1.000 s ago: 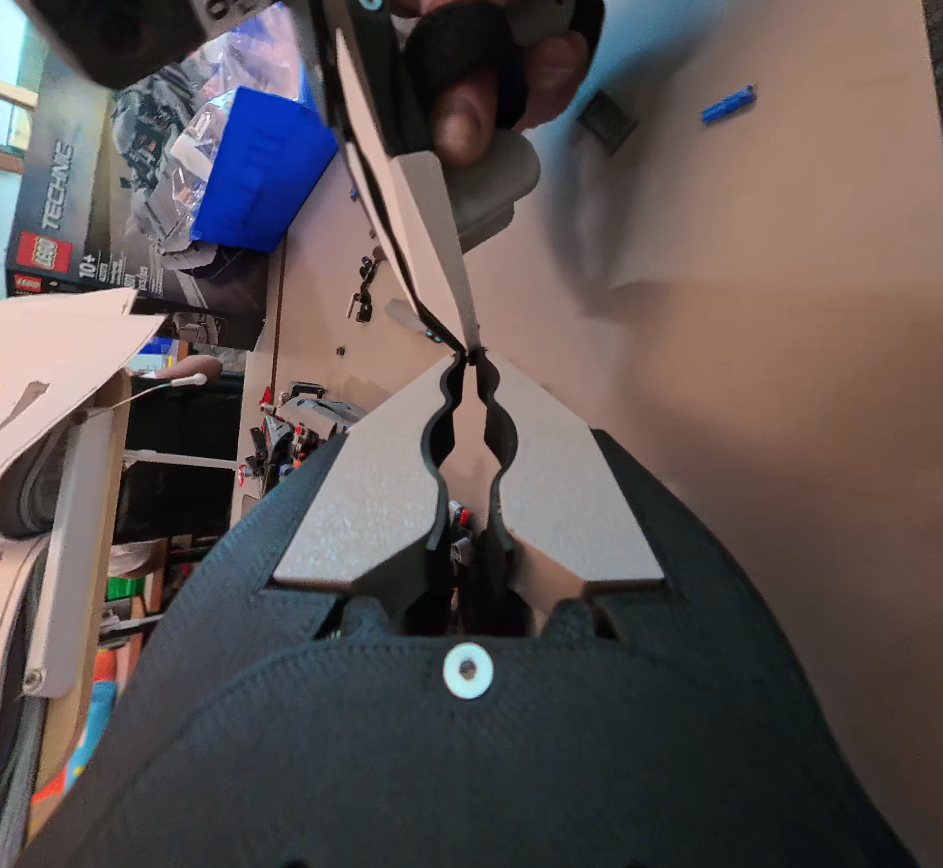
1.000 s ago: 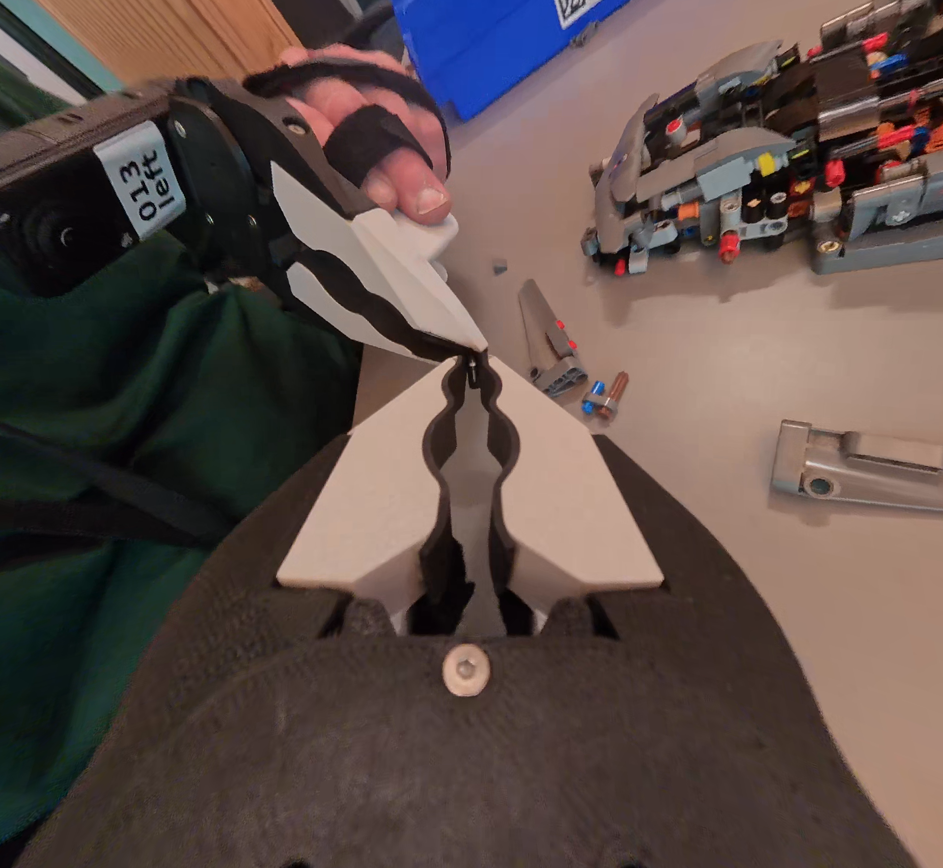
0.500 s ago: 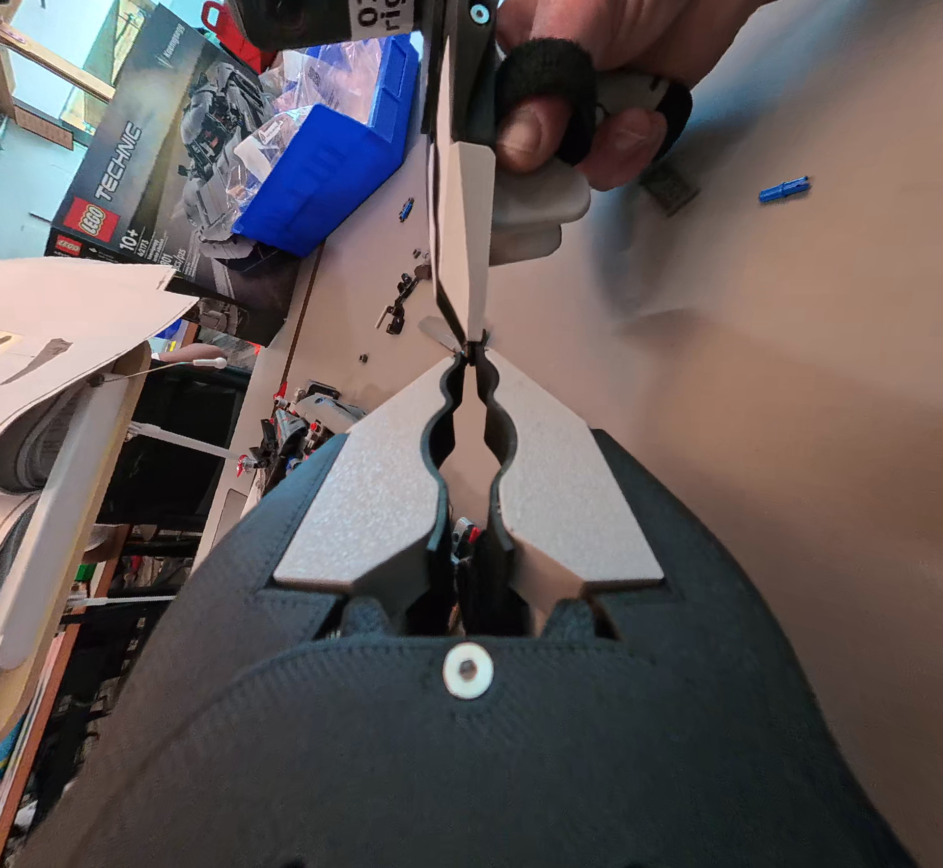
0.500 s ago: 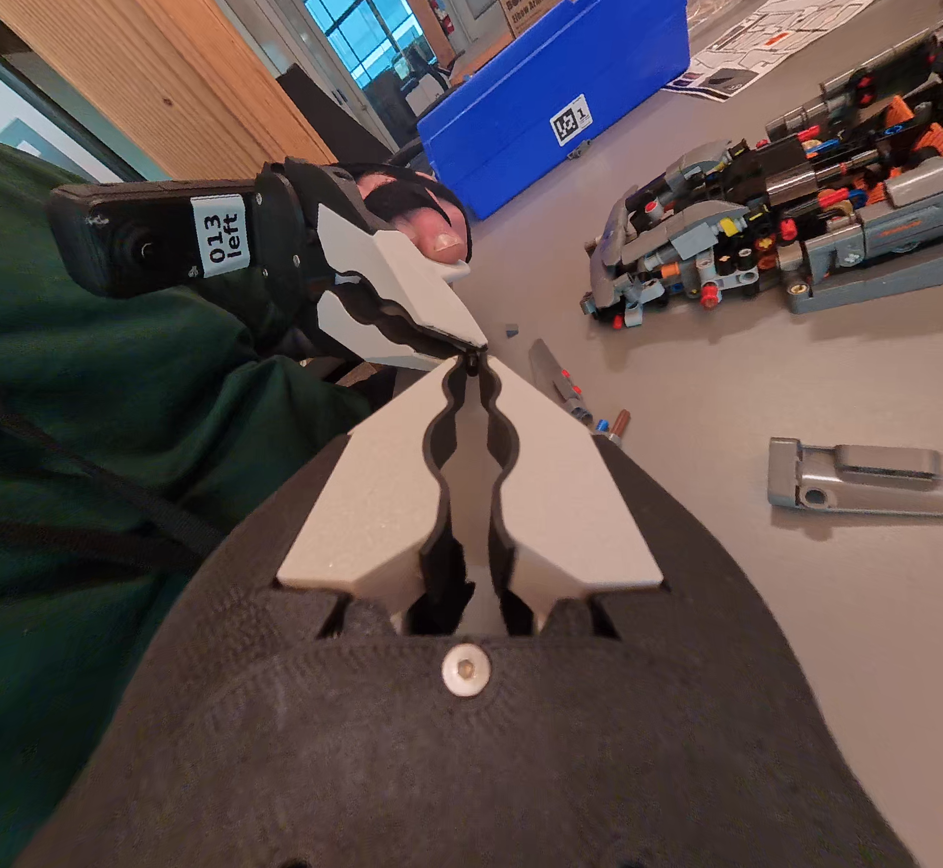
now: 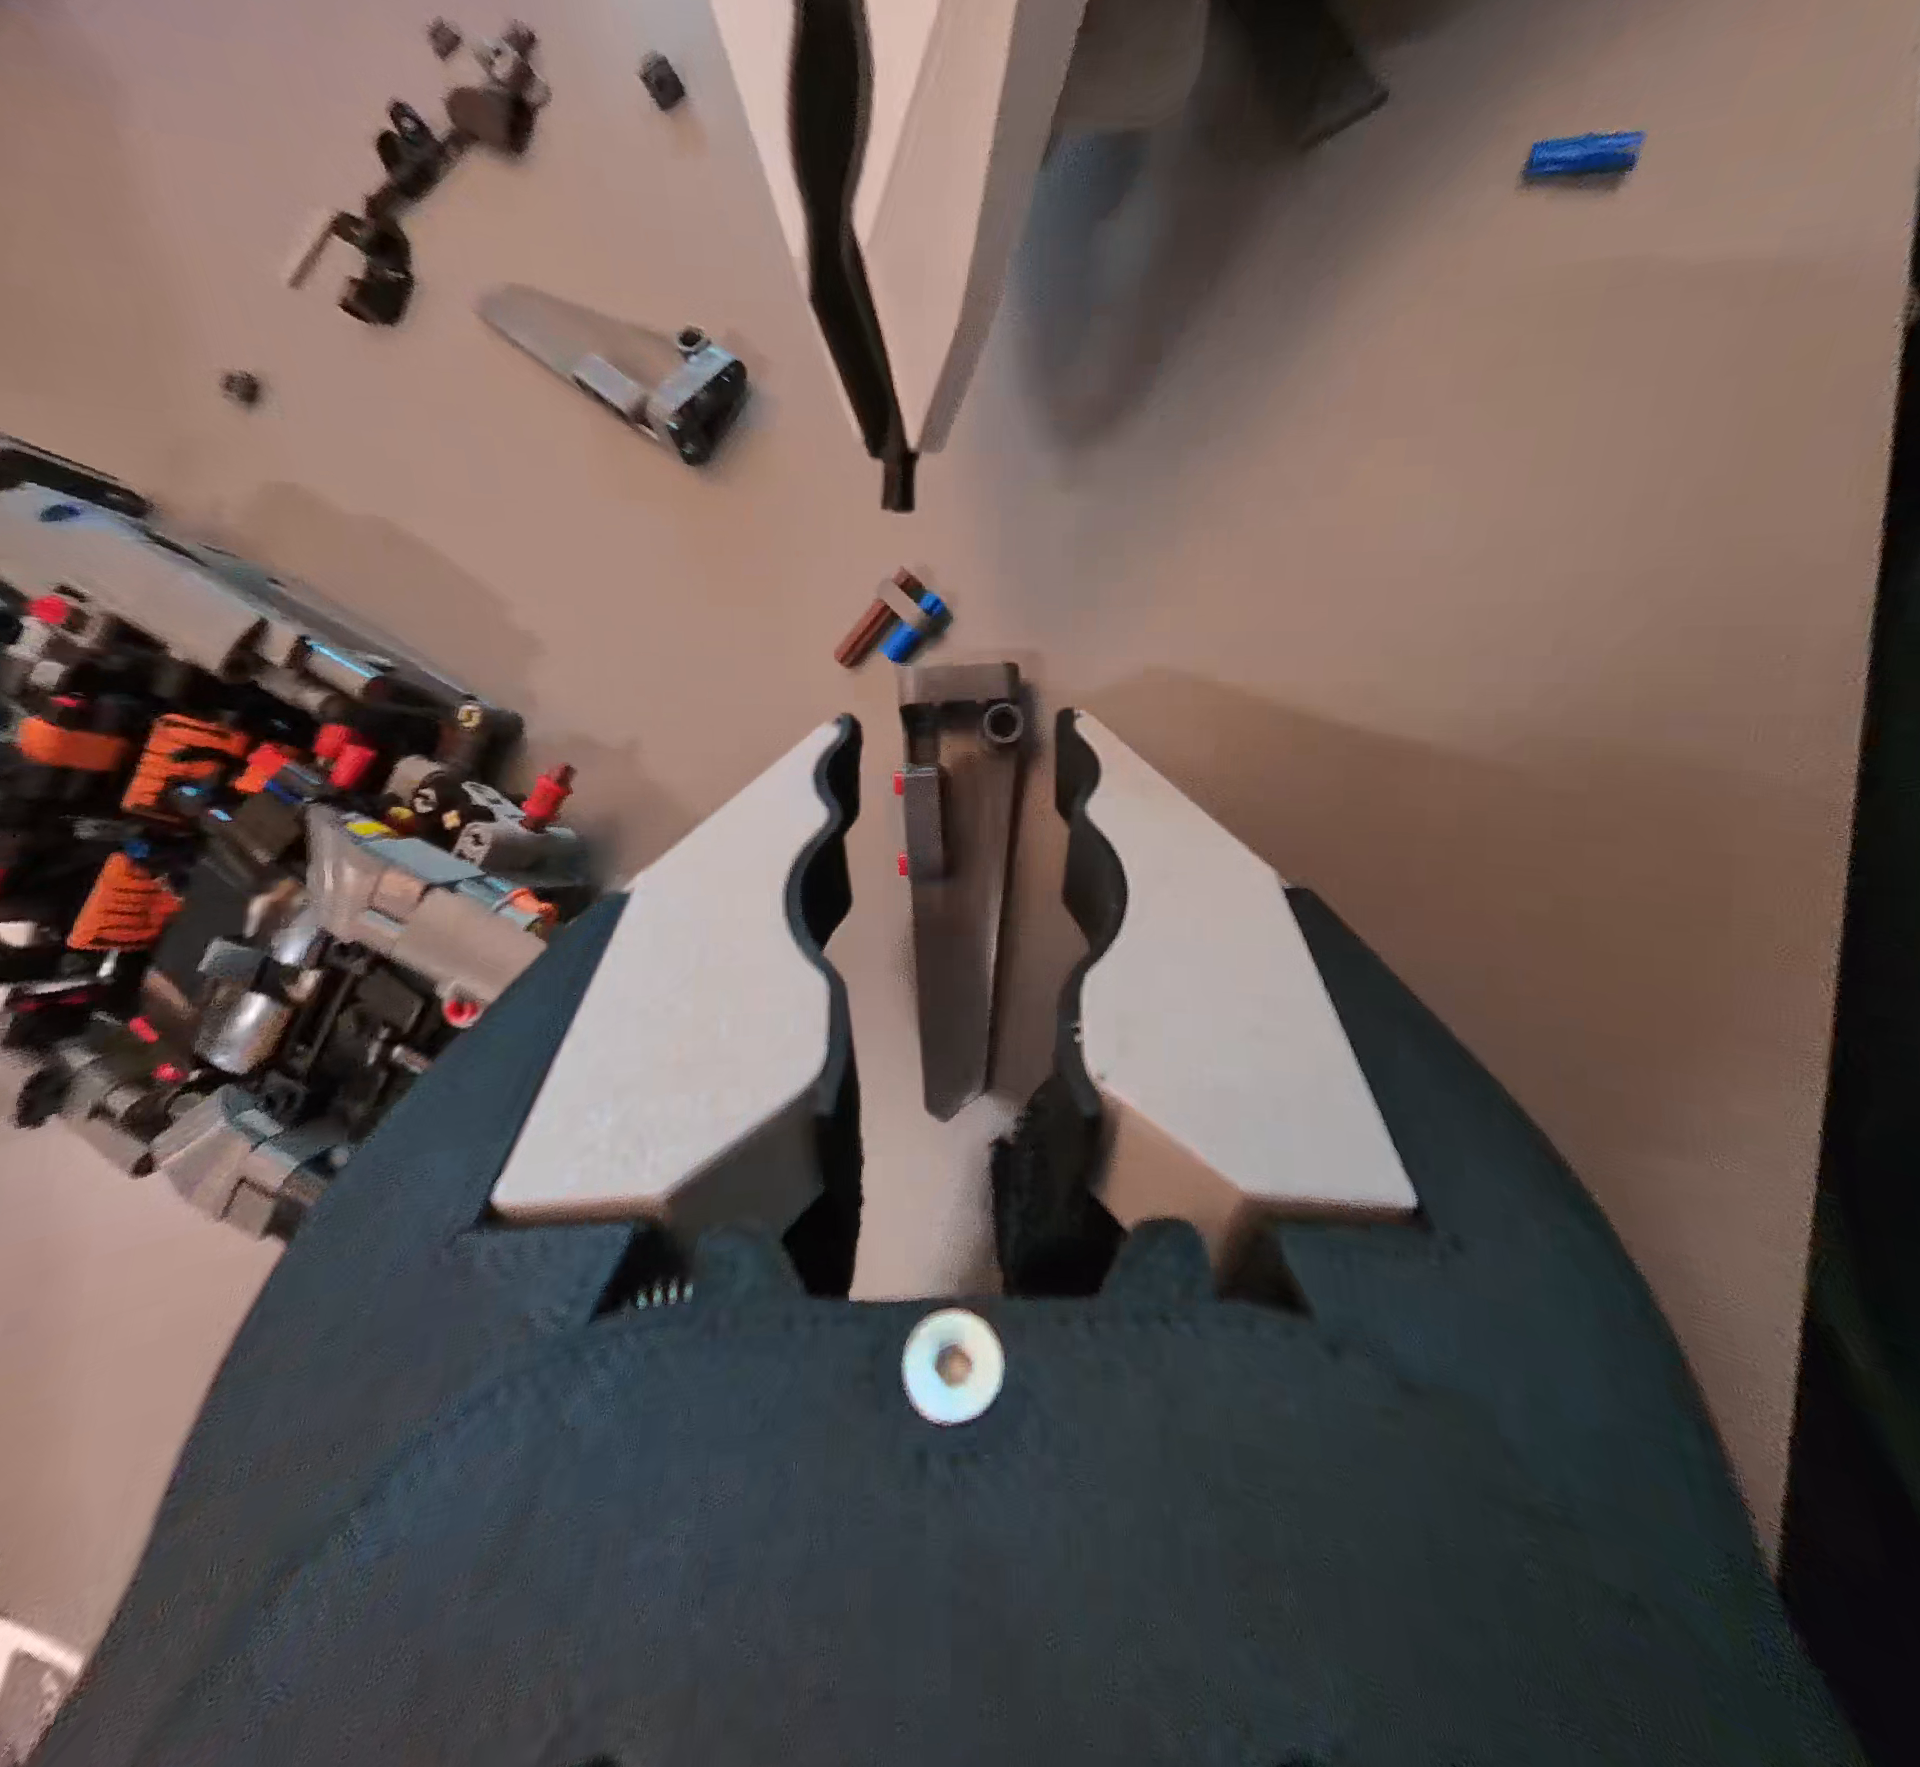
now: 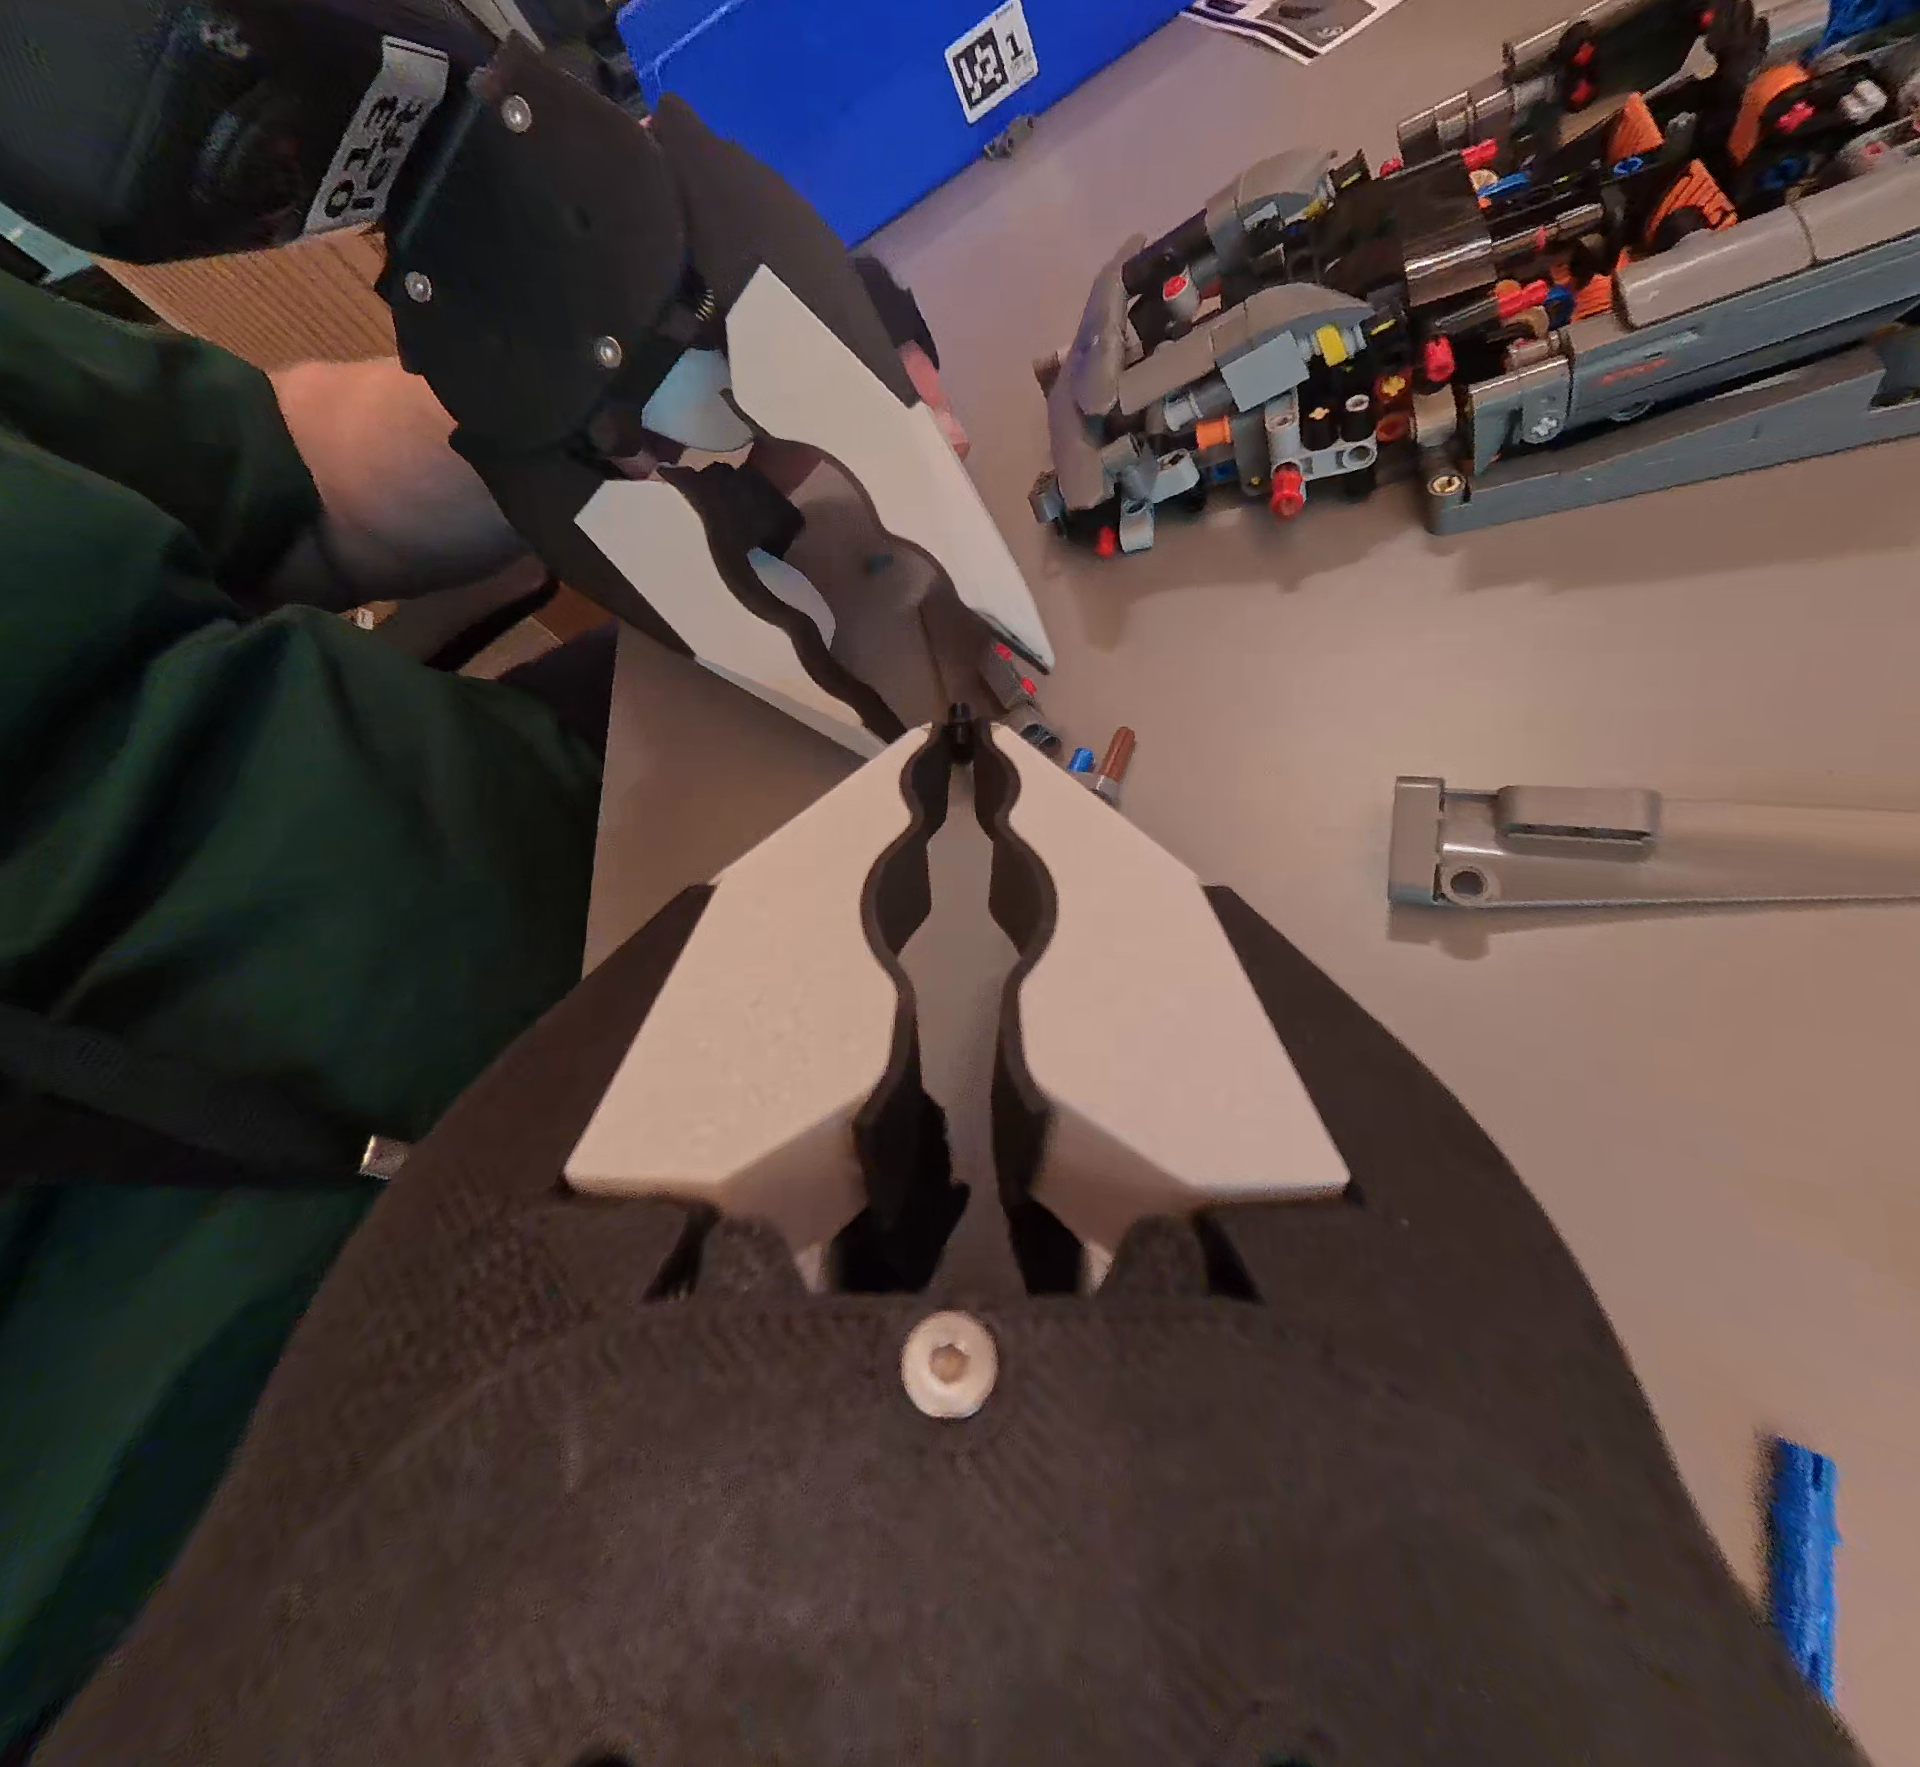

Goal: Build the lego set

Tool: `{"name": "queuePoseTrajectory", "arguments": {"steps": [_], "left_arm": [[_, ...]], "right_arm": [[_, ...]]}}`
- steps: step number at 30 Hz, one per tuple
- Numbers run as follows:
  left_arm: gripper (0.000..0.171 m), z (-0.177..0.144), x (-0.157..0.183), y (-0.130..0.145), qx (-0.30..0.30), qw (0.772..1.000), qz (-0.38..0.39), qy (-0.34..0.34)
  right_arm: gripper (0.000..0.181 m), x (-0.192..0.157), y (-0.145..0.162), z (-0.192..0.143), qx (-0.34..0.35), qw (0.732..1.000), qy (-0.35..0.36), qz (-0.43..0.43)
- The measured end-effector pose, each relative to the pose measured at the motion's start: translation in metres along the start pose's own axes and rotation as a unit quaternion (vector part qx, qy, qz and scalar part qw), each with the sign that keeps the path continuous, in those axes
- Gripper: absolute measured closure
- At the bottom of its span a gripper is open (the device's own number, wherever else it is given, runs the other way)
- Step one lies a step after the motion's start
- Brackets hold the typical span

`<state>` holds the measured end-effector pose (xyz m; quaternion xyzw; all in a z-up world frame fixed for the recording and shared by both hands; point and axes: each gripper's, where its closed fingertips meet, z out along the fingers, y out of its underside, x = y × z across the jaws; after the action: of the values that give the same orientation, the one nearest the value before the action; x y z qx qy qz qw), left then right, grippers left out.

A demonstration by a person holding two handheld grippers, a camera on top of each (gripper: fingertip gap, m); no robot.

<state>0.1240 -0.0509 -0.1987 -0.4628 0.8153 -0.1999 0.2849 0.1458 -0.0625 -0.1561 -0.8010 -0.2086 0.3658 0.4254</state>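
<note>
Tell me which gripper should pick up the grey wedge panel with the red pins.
Left. The left gripper is open with the grey wedge panel lying between its fingers on the table. The right gripper is shut on a small black pin, so it is occupied.

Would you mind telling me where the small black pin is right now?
In the right wrist view, the small black pin is pinched at the fingertips of the right gripper, above the table, just left of the blue and brown pins.
</note>
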Motion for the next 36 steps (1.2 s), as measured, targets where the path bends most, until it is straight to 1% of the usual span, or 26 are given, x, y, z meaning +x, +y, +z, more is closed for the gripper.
{"name": "queuePoseTrajectory", "arguments": {"steps": [3, 6, 11, 14, 17, 20, 22, 24, 29, 36], "left_arm": [[0.14, 0.006, 0.001, 0.002, -0.009, 1.0, -0.023, 0.014], [0.149, 0.007, -0.001, 0.002, -0.011, 0.999, -0.03, 0.015], [0.149, 0.009, -0.002, 0.0, -0.008, 0.999, -0.031, 0.011], [0.149, 0.008, -0.004, 0.0, -0.003, 1.0, -0.021, -0.01], [0.149, 0.003, -0.009, -0.007, 0.024, 0.999, -0.026, -0.032], [0.149, -0.008, -0.021, -0.013, 0.056, 0.995, -0.028, -0.072], [0.149, -0.016, -0.028, -0.016, 0.072, 0.992, -0.025, -0.098], [0.149, -0.023, -0.032, -0.019, 0.09, 0.99, -0.023, -0.11], [0.149, -0.042, -0.05, -0.027, 0.136, 0.976, -0.023, -0.166], [0.149, -0.052, -0.063, -0.039, 0.17, 0.964, 0.003, -0.203]], "right_arm": [[0.18, 0.002, 0.001, 0.001, -0.004, 1.0, 0.004, -0.003], [0.18, 0.002, 0.001, 0.001, -0.006, 1.0, 0.004, -0.005], [0.18, 0.001, 0.0, 0.001, -0.003, 1.0, 0.0, -0.006], [0.18, 0.001, -0.002, -0.001, 0.003, 1.0, -0.001, -0.01], [0.18, 0.001, -0.004, -0.002, 0.008, 1.0, 0.002, -0.016], [0.18, 0.001, -0.01, -0.005, 0.02, 1.0, 0.007, -0.023], [0.179, 0.001, -0.016, -0.007, 0.028, 0.999, 0.013, -0.032], [0.179, 0.0, -0.024, -0.009, 0.036, 0.998, 0.018, -0.042], [0.18, 0.001, -0.042, -0.01, 0.042, 0.996, 0.03, -0.074], [0.18, 0.003, -0.066, -0.006, 0.044, 0.991, 0.049, -0.12]]}}
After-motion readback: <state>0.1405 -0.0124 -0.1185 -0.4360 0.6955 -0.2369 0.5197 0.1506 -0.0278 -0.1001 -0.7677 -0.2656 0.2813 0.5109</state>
